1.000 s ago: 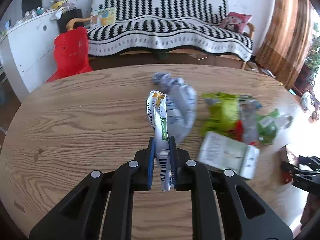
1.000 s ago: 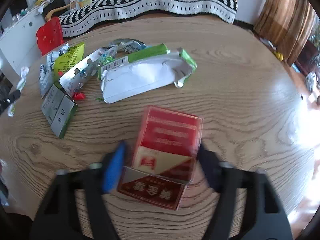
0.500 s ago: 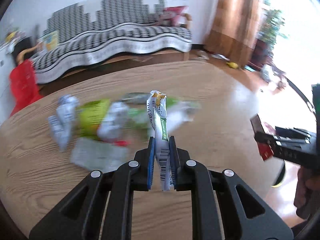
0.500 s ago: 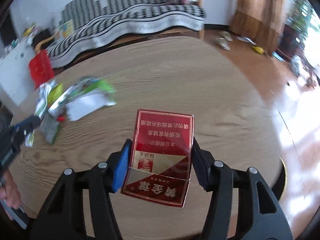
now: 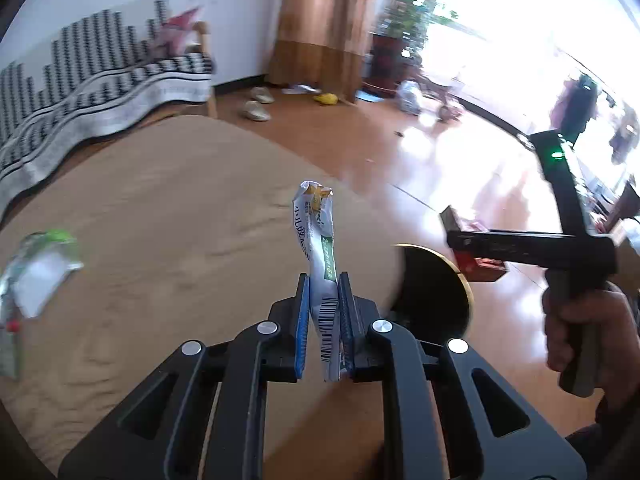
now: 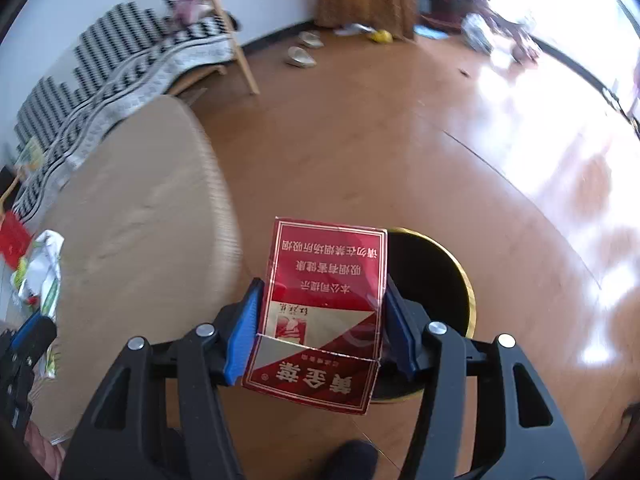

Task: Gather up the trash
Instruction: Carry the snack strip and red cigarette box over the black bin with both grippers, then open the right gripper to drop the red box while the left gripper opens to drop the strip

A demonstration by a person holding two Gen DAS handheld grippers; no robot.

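My left gripper (image 5: 323, 312) is shut on a thin white and green wrapper (image 5: 316, 232) that stands up between its blue pads, near the table's right edge. My right gripper (image 6: 320, 320) is shut on a red cigarette box (image 6: 326, 292), held over a black bin with a gold rim (image 6: 452, 276) on the floor. In the left wrist view the same bin (image 5: 432, 296) sits just past the table edge, and the right gripper (image 5: 476, 252) with the red box (image 5: 480, 268) hovers above it, a person's hand (image 5: 576, 332) on its handle.
The oval wooden table (image 5: 160, 220) still carries loose wrappers at its left (image 5: 36, 272), also seen in the right wrist view as a litter pile (image 6: 40, 276). A black-and-white striped sofa (image 5: 92, 80) stands behind. Slippers (image 6: 300, 56) lie on the shiny wood floor (image 6: 400, 140).
Both grippers have swung right from over the table's litter to its right edge, each keeping its item. The bin has come into view, and the right gripper now hangs over it.
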